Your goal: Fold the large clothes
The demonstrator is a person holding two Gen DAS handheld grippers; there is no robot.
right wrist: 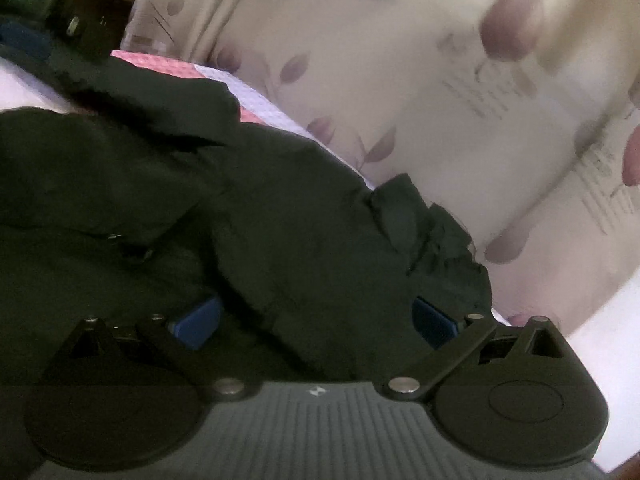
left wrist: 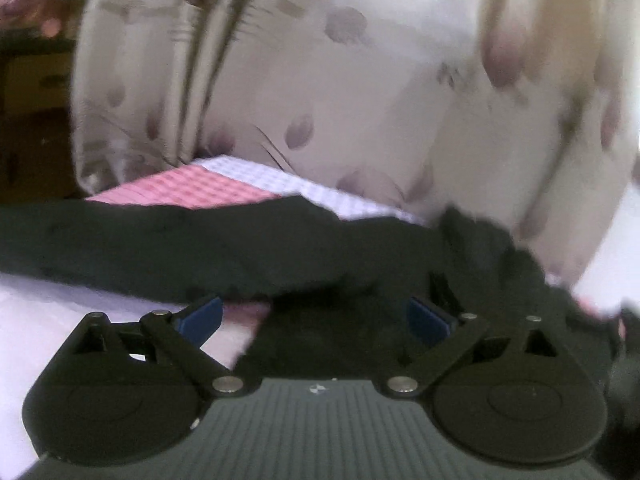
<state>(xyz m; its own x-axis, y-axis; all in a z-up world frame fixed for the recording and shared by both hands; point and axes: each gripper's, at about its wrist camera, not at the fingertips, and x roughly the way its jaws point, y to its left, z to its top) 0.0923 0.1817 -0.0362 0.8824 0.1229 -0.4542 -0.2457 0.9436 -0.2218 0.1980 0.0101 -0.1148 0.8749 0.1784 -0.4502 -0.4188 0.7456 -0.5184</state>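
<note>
While both grippers, left gripper (left wrist: 314, 314) and right gripper (right wrist: 314, 318), gape wide holding nothing, black garment (right wrist: 240, 220) lies rumpled on the checked bed cover (left wrist: 240, 184), curtain (left wrist: 360, 80) at 12 o'clock; folding unfinished.

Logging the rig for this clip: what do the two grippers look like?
Both look alike. The left gripper and right gripper each have a grey ribbed body with a small white mark, black linkage arms with silver pins, round black discs and blue pads. No sleeve or cable is visible.
</note>
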